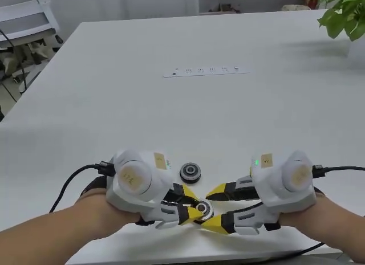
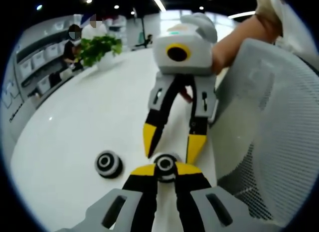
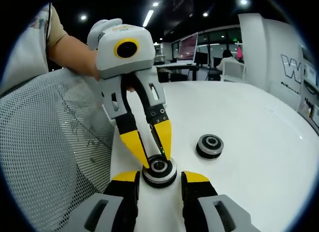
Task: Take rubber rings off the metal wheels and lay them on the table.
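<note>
Left hand-held gripper (image 3: pixel 156 160): the jaws are drawn close together and the held wheel (image 3: pixel 159 171) appears to be pinched between the yellow tips alone, so the hold is judged shallow.
Right hand-held gripper (image 2: pixel 169 157): it is pointed at the left one from the opposite side. Its jaws are spread a little wider than the wheel and stand either side of it with a sliver of gap at each tip, so nothing is gripped by it.
Held wheel: it is found among the four tips, low over the near part of the counter (image 1: pixel 182 117). Whether it is rested there or lifted just clear cannot be told.
Rubber ring (image 3: pixel 160 182): the dark band is seated around the metal hub. No loose ring is seen laid down, so the task is judged to be at its start.
Risk of a jammed ring: if rubber and metal are clamped together by the right jaws, the ring would be pressed onto the rim rather than peeled off.
Risk of a lost wheel: a hard pull could twist the wheel out of the shallow tip hold, and little counter is left on the person's side to catch it.
Risk of a flung ring: a stretched ring released suddenly could be snapped away over the near edge.
Risk of a clash: the tips are crowded, and a small misaim could knock them together.
Second wheel (image 1: pixel 190 171): it is laid flat just beyond the jaws, apart from both, with its ring on. It could be nudged away by a sweeping jaw.
</note>
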### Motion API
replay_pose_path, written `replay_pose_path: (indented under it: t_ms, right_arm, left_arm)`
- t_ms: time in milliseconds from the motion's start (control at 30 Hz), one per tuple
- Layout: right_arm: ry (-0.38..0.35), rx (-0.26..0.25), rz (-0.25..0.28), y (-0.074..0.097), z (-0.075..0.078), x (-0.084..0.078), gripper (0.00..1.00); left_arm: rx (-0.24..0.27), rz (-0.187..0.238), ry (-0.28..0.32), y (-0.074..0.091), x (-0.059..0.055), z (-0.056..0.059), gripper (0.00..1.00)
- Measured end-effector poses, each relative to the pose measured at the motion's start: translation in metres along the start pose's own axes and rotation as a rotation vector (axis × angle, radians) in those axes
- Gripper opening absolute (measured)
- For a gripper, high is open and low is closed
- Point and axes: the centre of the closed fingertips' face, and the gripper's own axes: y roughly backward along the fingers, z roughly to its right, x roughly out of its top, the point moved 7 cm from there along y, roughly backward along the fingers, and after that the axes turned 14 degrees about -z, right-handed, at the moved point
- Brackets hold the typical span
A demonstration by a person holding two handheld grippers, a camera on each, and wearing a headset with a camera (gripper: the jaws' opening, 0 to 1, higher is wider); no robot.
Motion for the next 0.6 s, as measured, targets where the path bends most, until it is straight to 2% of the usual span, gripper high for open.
replay_pose_path:
  t_ms: [167,600]
  right_arm:
    - [0.015,-0.003,-0.004,0.0001,-0.0004,0.0009,0.26]
    - [-0.023,-0.003,0.008,0.0078,0.0000,-0.0052,0.21]
  left_arm:
    - [0.000,0.002,-0.001,0.0000,0.0001,0.0000,0.13]
    - [0.000,0.004,0.004,-0.0001,0.0002,-0.0004,0.13]
